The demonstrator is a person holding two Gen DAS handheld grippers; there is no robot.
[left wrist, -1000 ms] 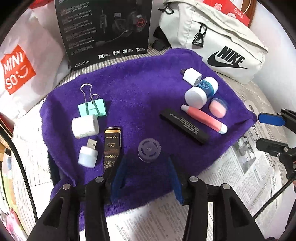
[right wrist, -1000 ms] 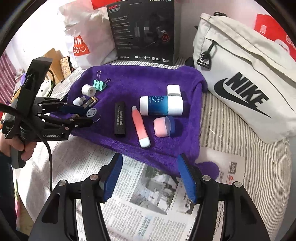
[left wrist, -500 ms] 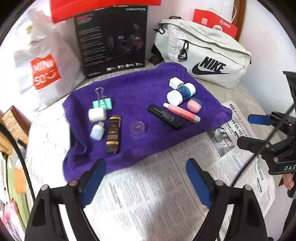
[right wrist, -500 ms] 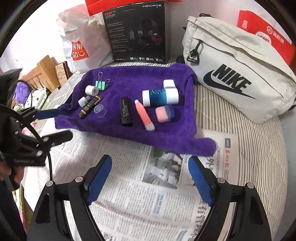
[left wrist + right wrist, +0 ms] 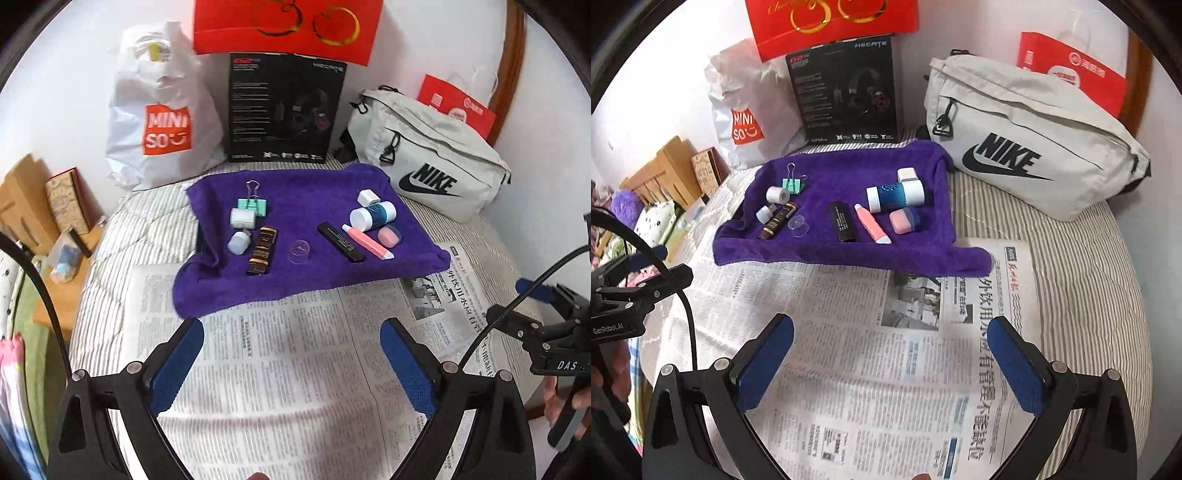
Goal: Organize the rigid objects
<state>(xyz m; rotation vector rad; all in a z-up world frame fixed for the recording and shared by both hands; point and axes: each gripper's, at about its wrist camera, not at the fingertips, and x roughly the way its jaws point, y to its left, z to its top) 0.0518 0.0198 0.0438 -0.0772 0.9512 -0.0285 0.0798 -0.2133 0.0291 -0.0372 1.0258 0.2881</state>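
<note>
Lying sorted in two clusters on the purple towel [image 5: 295, 206]: small items; both hand-held grippers [image 5: 291, 363] [image 5: 892, 363] released, jaws just widened, nothing between.

Small items lie on purple towel [image 5: 849, 251] beyond wide-apart fingers [image 5: 764, 365].

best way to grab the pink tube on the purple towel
Grip the pink tube mid-body, across its narrow width, coming from above. It lies flat, with the black stick close on one side and the pink case on the other, so keep the fingers narrow.
</note>
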